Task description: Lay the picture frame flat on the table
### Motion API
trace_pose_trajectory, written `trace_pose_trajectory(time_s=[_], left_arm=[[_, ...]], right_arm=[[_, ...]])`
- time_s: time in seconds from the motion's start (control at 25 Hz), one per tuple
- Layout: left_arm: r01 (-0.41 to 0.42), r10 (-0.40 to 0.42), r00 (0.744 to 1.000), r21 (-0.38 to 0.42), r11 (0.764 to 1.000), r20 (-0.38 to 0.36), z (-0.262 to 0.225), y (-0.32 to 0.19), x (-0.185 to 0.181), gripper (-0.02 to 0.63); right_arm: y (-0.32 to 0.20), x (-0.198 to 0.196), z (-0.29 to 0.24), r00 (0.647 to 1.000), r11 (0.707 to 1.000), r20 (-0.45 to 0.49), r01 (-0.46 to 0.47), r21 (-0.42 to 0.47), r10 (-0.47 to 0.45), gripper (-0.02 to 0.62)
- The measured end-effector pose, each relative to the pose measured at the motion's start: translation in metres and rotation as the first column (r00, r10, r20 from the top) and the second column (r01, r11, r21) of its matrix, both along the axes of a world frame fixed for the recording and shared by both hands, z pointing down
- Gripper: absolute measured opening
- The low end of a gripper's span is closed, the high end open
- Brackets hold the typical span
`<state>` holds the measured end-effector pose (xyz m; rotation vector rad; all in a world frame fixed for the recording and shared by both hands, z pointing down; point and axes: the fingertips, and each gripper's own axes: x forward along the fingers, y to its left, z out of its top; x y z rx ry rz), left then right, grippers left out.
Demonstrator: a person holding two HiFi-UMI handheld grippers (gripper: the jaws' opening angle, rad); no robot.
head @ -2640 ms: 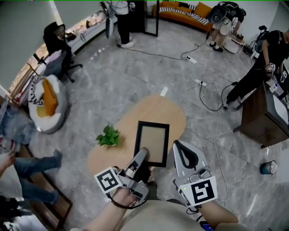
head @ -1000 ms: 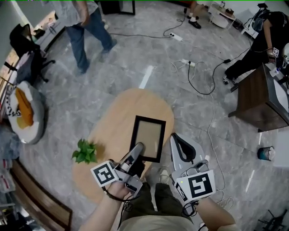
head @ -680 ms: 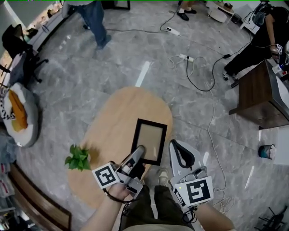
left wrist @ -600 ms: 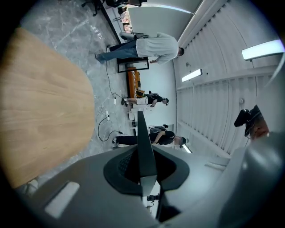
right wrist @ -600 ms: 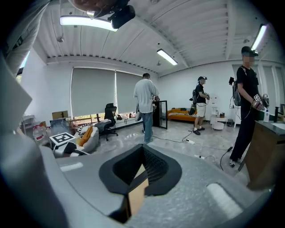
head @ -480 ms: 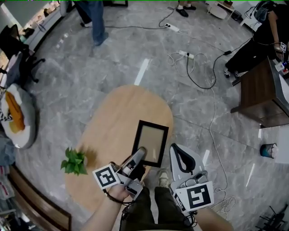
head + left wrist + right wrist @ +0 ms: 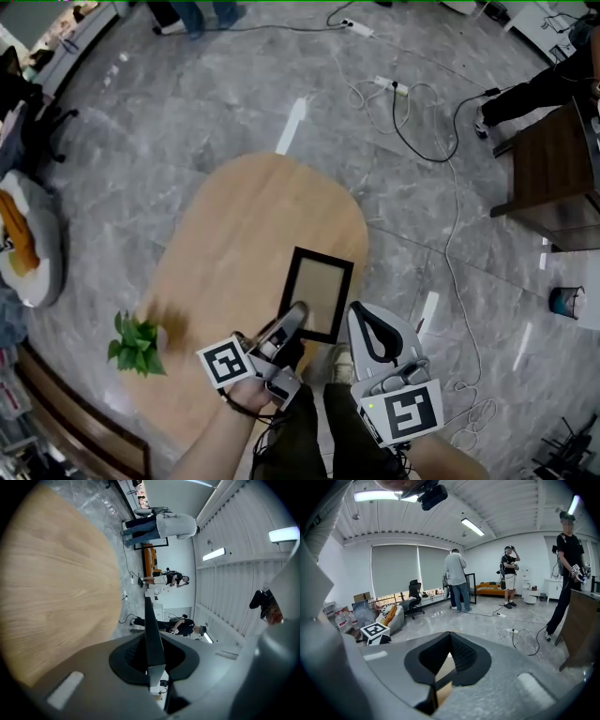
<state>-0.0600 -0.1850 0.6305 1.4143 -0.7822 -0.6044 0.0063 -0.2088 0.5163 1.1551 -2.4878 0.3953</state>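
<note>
Since the earlier frames the view has swung. The potted plant (image 7: 136,342) has slid toward the lower left of the frame, and the walking person (image 7: 202,11) is now down to feet at the top edge. The grip has stayed the same. The left claw (image 7: 294,312) is clamped narrow on the near short edge of the picture frame (image 7: 317,292), by its lower left corner. The left hand (image 7: 246,394) reaches up from the bottom centre, with the forearm angled up and to the right.

In the left gripper view the claw is rolled onto its side. There the frame shows edge-on between the jaws and lies parallel to the oval wooden desk (image 7: 244,225). Whether the frame touches the desk I cannot tell. It sits over the desk's lower right end.

The right claw (image 7: 354,309) hangs just right of the frame, its jaws together on nothing and its marker cube facing up.
</note>
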Motion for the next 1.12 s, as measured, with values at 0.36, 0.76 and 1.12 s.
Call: trace_pose_trajectory(time_s=[0.36, 0.76, 1.12], left_arm=[[0.002, -0.003, 1.0, -0.065, 0.998, -0.005, 0.078, -0.005, 0.003, 0.048], [0.021, -0.024, 1.0, -0.132, 0.991, -0.02, 0.139, -0.001, 0.012, 0.049], [0.053, -0.043, 0.998, -0.211, 0.976, 0.051, 0.178, 0.006, 0.01, 0.052]], right_arm=[[-0.007, -0.001, 0.052, 1.0, 1.0, -0.013, 0.013, -0.026, -0.014, 0.002], [-0.001, 0.003, 0.097, 1.0, 0.998, -0.018, 0.025, -0.061, -0.026, 0.002], [0.005, 0.003, 0.115, 0.999, 0.995, -0.019, 0.045, -0.094, -0.047, 0.002]])
